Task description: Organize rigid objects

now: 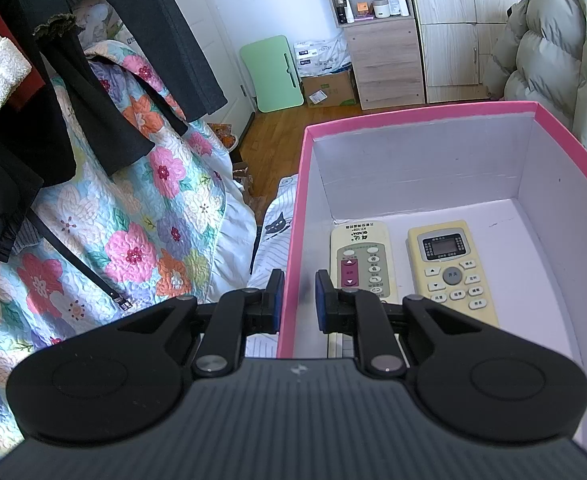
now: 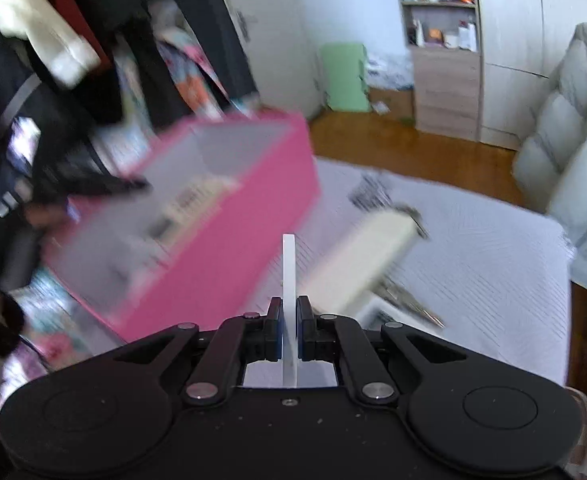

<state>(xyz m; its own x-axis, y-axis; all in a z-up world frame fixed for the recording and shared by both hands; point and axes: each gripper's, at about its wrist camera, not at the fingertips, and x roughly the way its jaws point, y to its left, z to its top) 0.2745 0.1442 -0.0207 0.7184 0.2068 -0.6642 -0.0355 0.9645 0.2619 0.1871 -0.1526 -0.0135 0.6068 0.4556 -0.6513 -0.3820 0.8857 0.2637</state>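
Note:
A pink box (image 1: 421, 118) with a white inside holds two remotes: a white one (image 1: 362, 258) at the left and a yellowish one (image 1: 451, 268) beside it. My left gripper (image 1: 299, 300) is shut on the box's left wall, one finger inside and one outside. In the blurred right wrist view the pink box (image 2: 229, 236) stands at the left on the bed. My right gripper (image 2: 289, 312) is shut on a thin white flat piece (image 2: 288, 264) held on edge. A cream flat object (image 2: 357, 256) and metal keys (image 2: 409, 300) lie on the bed just beyond.
A floral quilt (image 1: 141, 216) and hanging dark clothes (image 1: 93, 80) are at the left. A striped white bed sheet (image 2: 473, 264) lies under the objects. A puffy jacket (image 1: 553, 52) is at the right. Wooden floor, a shelf unit (image 1: 377, 32) and a green board (image 1: 271, 74) are beyond.

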